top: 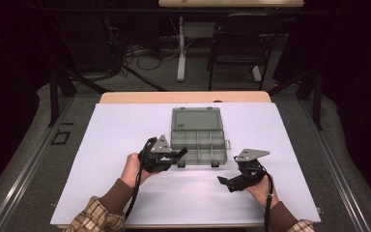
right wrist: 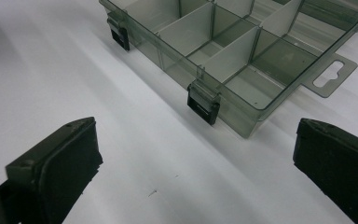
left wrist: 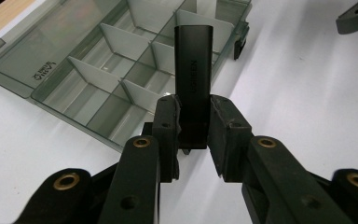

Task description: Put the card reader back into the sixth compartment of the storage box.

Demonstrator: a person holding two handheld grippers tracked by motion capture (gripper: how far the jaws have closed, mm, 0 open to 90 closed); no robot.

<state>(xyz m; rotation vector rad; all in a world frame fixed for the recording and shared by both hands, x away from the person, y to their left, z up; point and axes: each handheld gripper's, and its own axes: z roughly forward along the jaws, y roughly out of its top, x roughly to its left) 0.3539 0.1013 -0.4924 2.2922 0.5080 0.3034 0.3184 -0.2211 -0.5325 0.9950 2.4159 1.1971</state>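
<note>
A: We see the left gripper (left wrist: 193, 135) clamped on a black bar (left wrist: 193, 70), whose far end stands over the near left of the open box (top: 198, 140).

B: We agree. The box sits mid-table (top: 125, 125), lid flat on its far side. The right gripper (right wrist: 191, 158) hovers near its right corner, jaws wide apart, nothing between them.

Bright white table (top: 125, 145), dark room around it.
Overhead light; soft shadows under the organizer box (right wrist: 242, 56); sheen on its lid. Near jaws slightly soft in both gripper views.
</note>
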